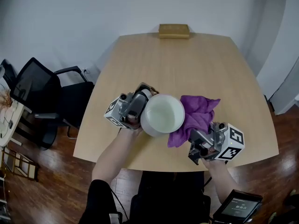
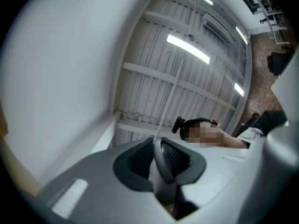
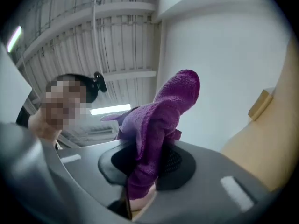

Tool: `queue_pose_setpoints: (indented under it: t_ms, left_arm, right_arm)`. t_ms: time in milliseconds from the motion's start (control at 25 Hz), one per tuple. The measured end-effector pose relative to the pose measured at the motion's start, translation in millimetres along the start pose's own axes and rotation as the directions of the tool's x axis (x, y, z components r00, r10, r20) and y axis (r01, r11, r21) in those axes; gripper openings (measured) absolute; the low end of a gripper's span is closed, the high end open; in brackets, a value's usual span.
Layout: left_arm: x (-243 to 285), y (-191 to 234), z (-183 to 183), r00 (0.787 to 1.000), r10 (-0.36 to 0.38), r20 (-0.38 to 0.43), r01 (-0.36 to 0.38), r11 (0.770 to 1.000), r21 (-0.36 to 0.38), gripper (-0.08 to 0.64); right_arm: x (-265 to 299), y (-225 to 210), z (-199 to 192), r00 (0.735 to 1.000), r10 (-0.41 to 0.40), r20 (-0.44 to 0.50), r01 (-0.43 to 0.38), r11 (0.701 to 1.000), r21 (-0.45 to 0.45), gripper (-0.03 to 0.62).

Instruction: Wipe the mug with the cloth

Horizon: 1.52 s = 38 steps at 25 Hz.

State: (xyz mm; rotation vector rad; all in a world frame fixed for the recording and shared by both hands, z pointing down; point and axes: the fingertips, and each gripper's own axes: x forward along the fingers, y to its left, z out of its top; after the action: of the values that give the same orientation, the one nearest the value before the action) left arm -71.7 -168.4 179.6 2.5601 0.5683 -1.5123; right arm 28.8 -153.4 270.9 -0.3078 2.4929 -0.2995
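Note:
In the head view a white mug is held up over the wooden table, its open mouth turned up toward me. My left gripper is at the mug's left side, shut on a thin white part of the mug; I cannot tell whether that part is the handle or the rim. A purple cloth lies bunched against the mug's right side. My right gripper is shut on the cloth's near end, and the cloth rises out of its jaws in the right gripper view.
A small wooden box sits at the table's far edge. A black office chair stands left of the table. A dark device with a screen is low at the right. Both gripper views point up at the ceiling and a person.

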Motion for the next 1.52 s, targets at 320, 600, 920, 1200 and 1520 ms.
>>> queue_pose_setpoints:
  t_ms: [320,600,920,1200,1520]
  left_arm:
    - [-28.8,27.8,-0.2,0.988,0.153,-0.028,-0.150,0.985,0.085,0.080]
    - [-37.6,34.1,2.4,0.981,0.191,-0.003,-0.190,0.977,0.098,0.078]
    - [-42.8,42.9,2.3,0.968,0.253,0.002,-0.252,0.962,0.103,0.080]
    - [-52.0,64.9,-1.5,0.921,0.387,-0.033,-0.377,0.912,0.160,0.081]
    - [-51.4,85.8,-46.2,0.815,0.508,-0.278,-0.443,0.856,0.265,0.107]
  right_arm:
    - [7.7,-16.4,-105.6,0.908,-0.135,-0.397,0.139,0.990,-0.020,0.077]
    - [-24.3,-29.5,-50.4,0.955,-0.201,-0.216,0.211,0.977,0.024,0.077]
    - [6.5,0.5,-30.0,0.975,-0.117,-0.187,0.083,0.980,-0.182,0.077]
    - [13.3,-14.4,-139.4,0.862,-0.129,-0.489,0.152,0.988,0.007,0.077]
    - [-11.2,-54.4,-80.2,0.946,-0.236,-0.222,0.282,0.937,0.205,0.077]
